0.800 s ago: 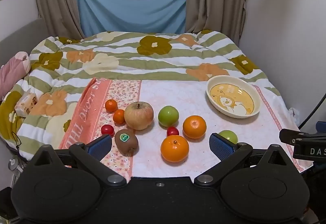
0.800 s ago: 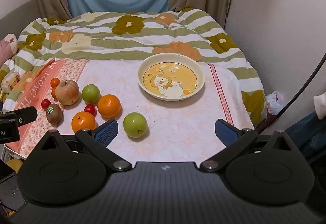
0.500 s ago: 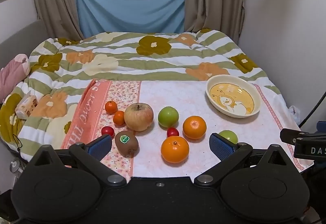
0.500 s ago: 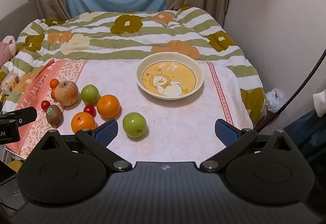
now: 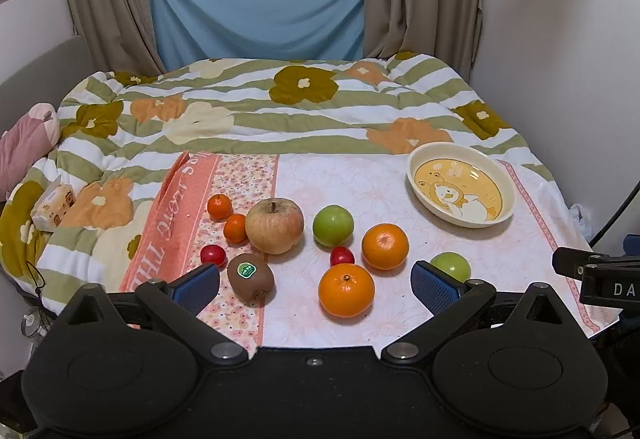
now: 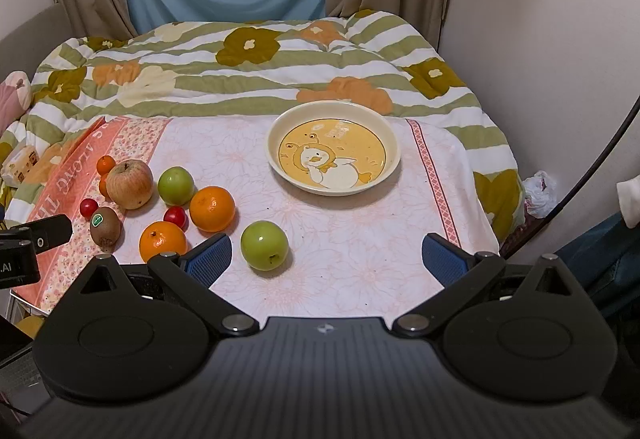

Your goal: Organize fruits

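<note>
Pink cloth (image 6: 360,271) on bed carries loose fruit beside empty plate (image 6: 276,163); I see left gripper (image 5: 316,285) and right gripper (image 6: 326,253) jaws apart, holding nothing

— Bed (image 5: 280,111), striped flower quilt (image 6: 248,75), pink cloth (image 6: 360,239) spread across the near end.
— On the cloth: bowl (image 6: 394,155) far right, empty. Apples, oranges, kiwi (image 5: 251,279), small tomatoes clustered left. Lone green apple (image 6: 264,245) nearer the front edge.
</note>
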### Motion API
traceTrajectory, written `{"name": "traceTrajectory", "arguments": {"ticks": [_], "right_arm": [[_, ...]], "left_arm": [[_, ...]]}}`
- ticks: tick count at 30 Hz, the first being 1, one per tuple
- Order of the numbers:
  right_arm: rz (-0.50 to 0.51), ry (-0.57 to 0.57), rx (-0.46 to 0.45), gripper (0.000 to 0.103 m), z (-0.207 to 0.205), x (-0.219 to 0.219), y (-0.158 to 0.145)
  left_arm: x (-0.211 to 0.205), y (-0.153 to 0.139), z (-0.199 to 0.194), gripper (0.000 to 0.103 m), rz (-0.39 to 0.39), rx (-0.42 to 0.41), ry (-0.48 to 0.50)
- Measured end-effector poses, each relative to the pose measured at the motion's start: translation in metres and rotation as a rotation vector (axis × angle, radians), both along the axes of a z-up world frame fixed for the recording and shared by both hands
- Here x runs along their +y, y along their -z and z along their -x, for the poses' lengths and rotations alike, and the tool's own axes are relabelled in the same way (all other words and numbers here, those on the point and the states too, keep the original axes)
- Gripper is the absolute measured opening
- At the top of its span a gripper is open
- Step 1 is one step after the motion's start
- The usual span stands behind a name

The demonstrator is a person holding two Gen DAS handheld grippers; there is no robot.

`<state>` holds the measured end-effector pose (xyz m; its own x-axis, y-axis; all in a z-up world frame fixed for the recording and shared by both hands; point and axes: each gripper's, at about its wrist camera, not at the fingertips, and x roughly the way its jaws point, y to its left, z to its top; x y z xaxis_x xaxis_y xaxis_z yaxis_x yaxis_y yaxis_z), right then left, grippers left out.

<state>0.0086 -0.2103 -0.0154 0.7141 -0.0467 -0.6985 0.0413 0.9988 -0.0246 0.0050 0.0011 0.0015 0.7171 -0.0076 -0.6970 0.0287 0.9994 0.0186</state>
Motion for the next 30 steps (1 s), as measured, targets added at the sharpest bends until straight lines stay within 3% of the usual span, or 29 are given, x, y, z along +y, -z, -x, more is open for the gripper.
{"name": "traceTrajectory", "arguments": {"ticks": [30], "right_arm": [[-0.002, 0.005, 0.002, 0.103, -0.0051, 0.0012, 0.0037]], "left_arm": [[-0.0026, 0.0003, -0.0001, 0.103, -0.002, 0.001, 0.003]]}}
